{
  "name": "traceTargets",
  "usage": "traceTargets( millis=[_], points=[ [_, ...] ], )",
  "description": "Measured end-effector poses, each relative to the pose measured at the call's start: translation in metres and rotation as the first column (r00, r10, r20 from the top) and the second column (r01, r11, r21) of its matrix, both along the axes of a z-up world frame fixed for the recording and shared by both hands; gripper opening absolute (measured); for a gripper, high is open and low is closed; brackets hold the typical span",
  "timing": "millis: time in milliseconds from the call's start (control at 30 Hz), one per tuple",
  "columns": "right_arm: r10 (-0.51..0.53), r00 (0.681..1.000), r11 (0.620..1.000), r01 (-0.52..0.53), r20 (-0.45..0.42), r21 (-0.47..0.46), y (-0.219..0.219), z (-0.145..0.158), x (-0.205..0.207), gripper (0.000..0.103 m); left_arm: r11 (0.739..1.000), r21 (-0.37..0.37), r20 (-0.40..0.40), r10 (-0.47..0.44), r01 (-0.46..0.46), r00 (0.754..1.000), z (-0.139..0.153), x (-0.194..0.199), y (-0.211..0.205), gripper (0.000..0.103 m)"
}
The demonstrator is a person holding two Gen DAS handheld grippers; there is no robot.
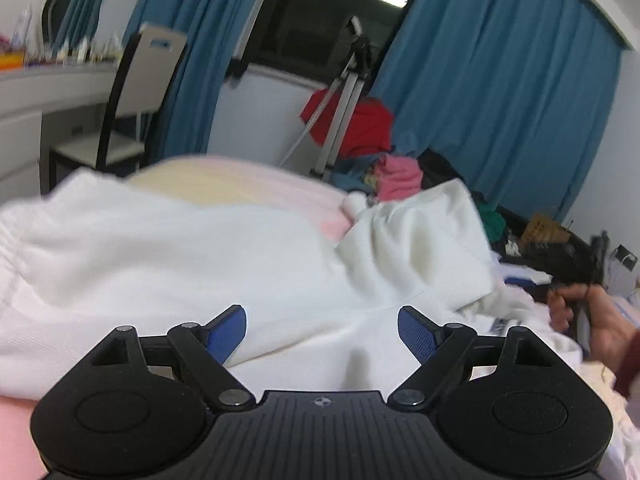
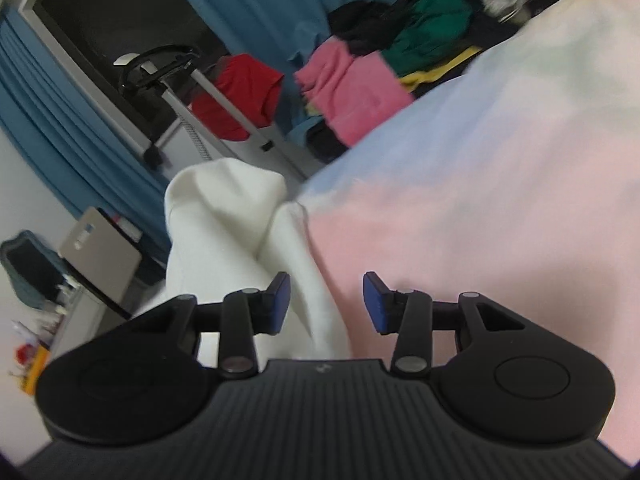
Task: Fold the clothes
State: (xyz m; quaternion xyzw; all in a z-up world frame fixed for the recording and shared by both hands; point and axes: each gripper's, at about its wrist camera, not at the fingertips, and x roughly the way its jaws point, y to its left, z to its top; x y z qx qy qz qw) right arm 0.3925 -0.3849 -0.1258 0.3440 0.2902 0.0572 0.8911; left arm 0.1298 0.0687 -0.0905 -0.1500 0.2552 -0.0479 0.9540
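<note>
A white garment (image 1: 168, 248) lies spread on the pastel bed cover (image 1: 224, 184), with one part raised at the right (image 1: 416, 240). My left gripper (image 1: 322, 334) is open just above the white cloth, its blue pads apart and holding nothing. In the right wrist view the white garment (image 2: 224, 232) hangs in folds over the edge of the bed (image 2: 500, 184). My right gripper (image 2: 326, 304) is open, with an edge of the white cloth lying between the spread pads, not clamped. The hand holding the right gripper shows in the left wrist view (image 1: 592, 320).
A heap of clothes, pink (image 1: 400, 178), red (image 1: 360, 124) and green (image 2: 432, 28), lies at the far side by the blue curtains (image 1: 500, 92). A tripod (image 1: 344, 92) stands there. A chair (image 1: 136, 92) and a desk (image 1: 40, 88) stand at the left.
</note>
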Motion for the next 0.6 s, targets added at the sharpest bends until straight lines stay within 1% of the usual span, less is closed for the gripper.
traceTargets(
  millis=[67,167,200,233,267,300,333,400,500,600],
  points=[
    [0.031,0.999,0.999,-0.031,-0.022,-0.011,0.008,-0.008,0.03,0.044,1.0,-0.011,-0.023,-0.005,0.004,1.0,-0.013,0.011,0.005,0.085],
    [0.094,0.993,0.994,-0.097,-0.074,-0.047,0.026,-0.023,0.067,0.043,1.0,-0.019,-0.01,-0.013,0.013,1.0,-0.022,0.022,0.007,0.085],
    [0.114,0.991,0.992,-0.118,-0.063,-0.054,0.031,-0.025,0.072,0.043,1.0,-0.021,-0.001,-0.013,0.013,1.0,-0.023,0.025,0.008,0.085],
    [0.136,0.99,0.989,-0.138,-0.042,-0.054,0.036,-0.025,0.074,0.041,1.0,-0.026,0.012,-0.013,0.014,1.0,-0.024,0.026,0.009,0.085],
    [0.159,0.987,0.986,-0.16,-0.024,-0.045,0.039,-0.025,0.074,0.026,0.999,-0.032,0.017,-0.014,0.014,1.0,-0.024,0.027,0.01,0.085],
    [0.169,0.985,0.984,-0.17,-0.02,-0.045,0.042,-0.026,0.074,0.016,0.999,-0.037,0.022,-0.014,0.015,1.0,-0.025,0.028,0.011,0.085],
    [0.164,0.986,0.984,-0.166,-0.028,-0.065,0.046,-0.025,0.072,0.01,0.999,-0.045,0.019,-0.013,0.013,1.0,-0.026,0.029,0.013,0.084],
    [0.116,0.993,0.986,-0.116,-0.01,-0.122,0.052,-0.016,0.056,0.008,0.998,-0.066,0.017,-0.01,0.011,1.0,-0.026,0.028,0.017,0.084],
    [0.008,0.999,0.989,0.0,0.051,-0.145,0.05,0.005,0.016,0.007,0.997,-0.073,0.033,0.009,-0.007,0.999,-0.021,0.021,0.021,0.084],
    [-0.123,0.987,0.976,0.139,0.105,-0.167,0.035,0.028,-0.036,0.007,0.996,-0.081,0.056,0.028,-0.024,0.998,-0.011,0.009,0.025,0.084]
  ],
)
